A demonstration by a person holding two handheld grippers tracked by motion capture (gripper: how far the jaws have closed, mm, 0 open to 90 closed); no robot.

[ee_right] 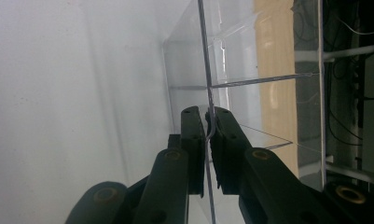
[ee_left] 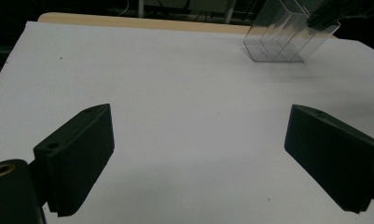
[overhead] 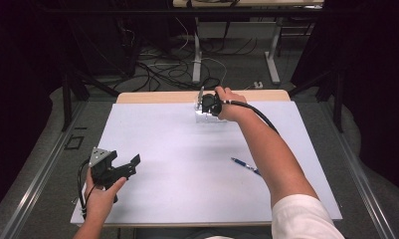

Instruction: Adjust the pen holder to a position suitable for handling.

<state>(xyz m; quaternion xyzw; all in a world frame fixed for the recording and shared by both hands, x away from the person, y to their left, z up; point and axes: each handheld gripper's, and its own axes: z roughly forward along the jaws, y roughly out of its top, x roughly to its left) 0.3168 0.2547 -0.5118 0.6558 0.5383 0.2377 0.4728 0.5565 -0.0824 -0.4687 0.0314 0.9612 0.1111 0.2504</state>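
the right hand-held gripper (ee_right: 207, 135) is clamped on a thin wall of the clear plastic holder (ee_left: 287, 39), which stands at the far edge of the white table (overhead: 187, 164). the step in hand looks like securing that grip. next it likely calls for moving the holder without slipping. the left hand-held gripper (ee_left: 198, 154) hangs with jaws apart, near the front left corner; a blue pen (overhead: 246, 165) lies apart

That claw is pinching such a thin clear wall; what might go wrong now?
The right claw grips one thin wall of the clear plastic holder, so it may slip, twist or crack if lifted. The holder sits near the table's far edge, so a push might send it off. The left claw is open, far away.
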